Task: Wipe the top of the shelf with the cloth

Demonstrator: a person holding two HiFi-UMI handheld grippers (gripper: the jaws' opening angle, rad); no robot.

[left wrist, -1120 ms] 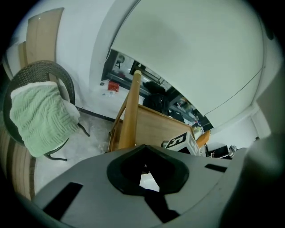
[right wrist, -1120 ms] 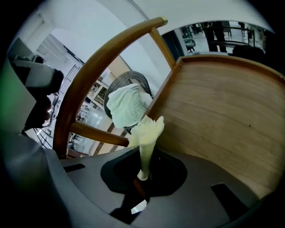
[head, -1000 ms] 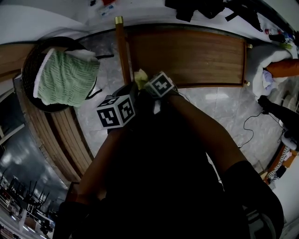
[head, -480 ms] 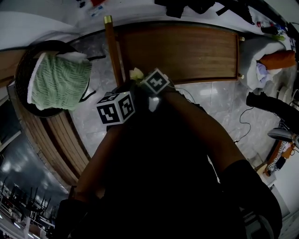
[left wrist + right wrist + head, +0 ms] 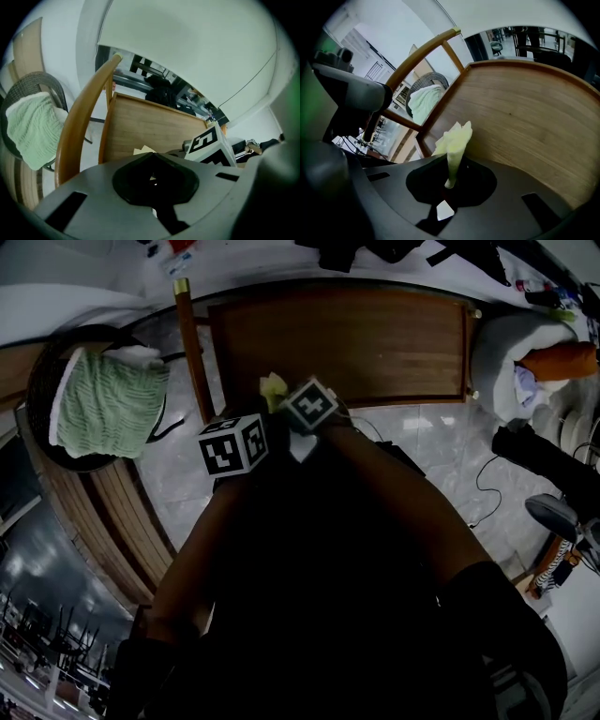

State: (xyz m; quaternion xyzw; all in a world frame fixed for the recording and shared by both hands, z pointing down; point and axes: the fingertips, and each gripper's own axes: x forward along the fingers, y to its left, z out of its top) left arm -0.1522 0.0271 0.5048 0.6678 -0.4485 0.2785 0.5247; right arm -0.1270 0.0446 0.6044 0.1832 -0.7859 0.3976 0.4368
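The wooden shelf top (image 5: 337,343) lies ahead of both grippers, seen also in the right gripper view (image 5: 525,117) and the left gripper view (image 5: 150,129). A pale yellow-green cloth (image 5: 273,386) sticks up at the shelf's near edge, pinched in my right gripper (image 5: 281,401). In the right gripper view the cloth (image 5: 454,140) rises from the shut right gripper (image 5: 449,182) just short of the wood. My left gripper (image 5: 246,424) sits close beside it on the left. In its own view the left gripper (image 5: 151,161) has its jaws together with nothing held.
A wooden post (image 5: 192,348) with a brass cap stands at the shelf's left end. A dark round basket (image 5: 37,381) holding a green towel (image 5: 103,401) sits left. Cables (image 5: 487,498) trail over the marble floor (image 5: 422,442). Dark clothing and an orange item (image 5: 562,360) lie right.
Both grippers with the cloth have shifted right along the shelf's near edge, away from the post. The basket and post have slid left in the head view.
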